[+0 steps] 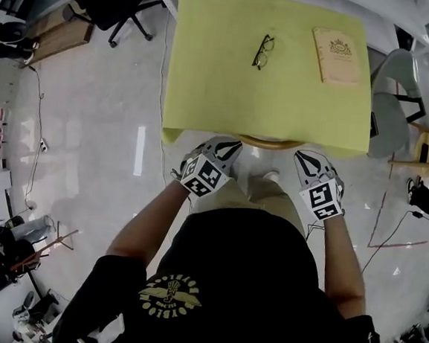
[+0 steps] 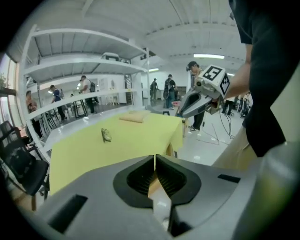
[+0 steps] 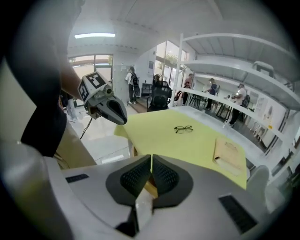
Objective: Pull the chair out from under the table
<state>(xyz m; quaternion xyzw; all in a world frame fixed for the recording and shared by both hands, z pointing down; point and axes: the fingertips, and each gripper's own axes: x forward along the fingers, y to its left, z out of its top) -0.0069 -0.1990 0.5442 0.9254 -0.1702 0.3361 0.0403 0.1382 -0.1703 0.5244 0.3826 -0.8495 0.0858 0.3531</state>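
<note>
- My left hand-held gripper (image 1: 230, 146) had its jaws pressed together with nothing between them. It hovered just short of the near edge of the table (image 1: 206, 99).
- My right hand-held gripper (image 1: 303, 157) was likewise closed and empty, level with the left one.
- The chair (image 1: 271, 143) sat tucked under the table. Only a curved wooden rim showed below the yellow cover, between the two grippers.
- On the table lay a pair of glasses (image 1: 263, 51) and a tan booklet (image 1: 337, 56), set apart from each other.
</note>
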